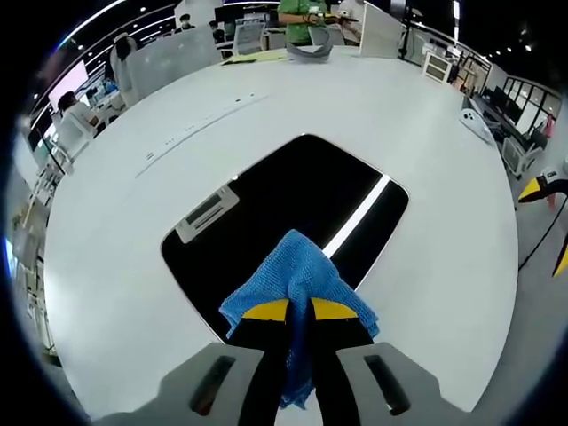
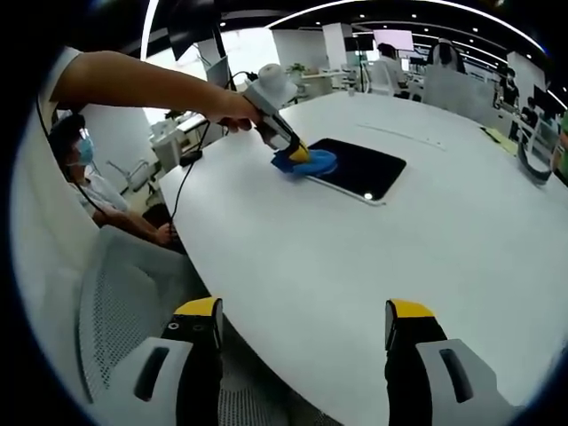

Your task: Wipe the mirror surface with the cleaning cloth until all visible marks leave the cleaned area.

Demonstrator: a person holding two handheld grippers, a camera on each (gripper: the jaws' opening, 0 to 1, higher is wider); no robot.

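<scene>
— What do your left jaws have now?

— My left gripper (image 1: 299, 311) is closed tight on the blue cleaning cloth (image 1: 297, 271). The yellow-tipped jaws pinch a fold of it between them, and the rest of the cloth spreads out in front of the tips and lies on the near edge of the mirror (image 1: 293, 204). In the right gripper view I see the same: the left gripper (image 2: 300, 153), held by a person's hand (image 2: 232, 108), presses the cloth (image 2: 306, 163) down on the mirror's (image 2: 359, 167) near end.

— And the mirror itself?

— It is a dark rectangular panel with rounded corners, flat on the white round table (image 1: 417, 124). It reflects a bright ceiling light strip and a rectangular ceiling fixture. I cannot tell any marks on its surface from here.

— Your right jaws?

— My right gripper (image 2: 302, 324) stands wide open and holds nothing. It hovers at the table (image 2: 355, 257) edge, well apart from the mirror.

— Anything around?

— A seated person with a face mask (image 2: 75, 151) is beside the table, and a person in green (image 1: 302, 18) is at the far side.
</scene>
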